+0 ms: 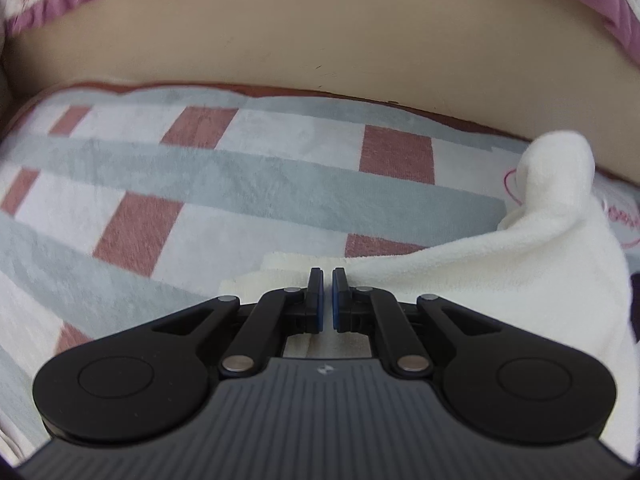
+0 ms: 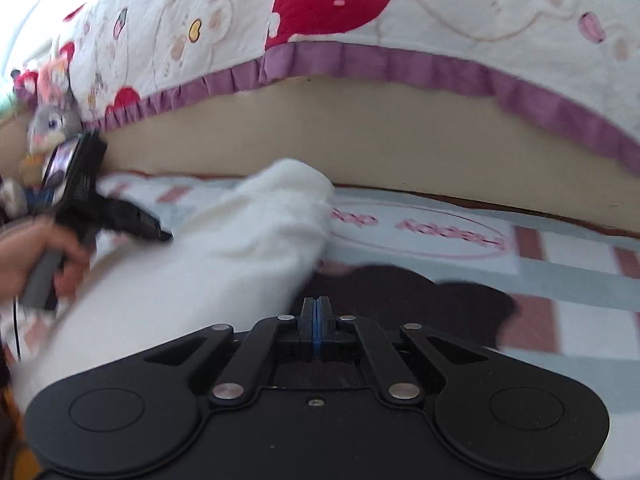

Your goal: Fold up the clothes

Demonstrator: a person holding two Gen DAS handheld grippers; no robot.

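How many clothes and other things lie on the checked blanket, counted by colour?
White garment: 1
Dark garment: 1
Grippers: 2, the left gripper and the right gripper
Total: 4

A plush checked blanket in grey, white and dusty-red squares is spread flat as the working surface, running up to a beige bed base along its far edge. On one white panel of the blanket is a pink oval with lettering. A white fleecy garment lies bunched on the blanket, one end rising in a hump. Just beside it, touching its edge, lies a dark garment.
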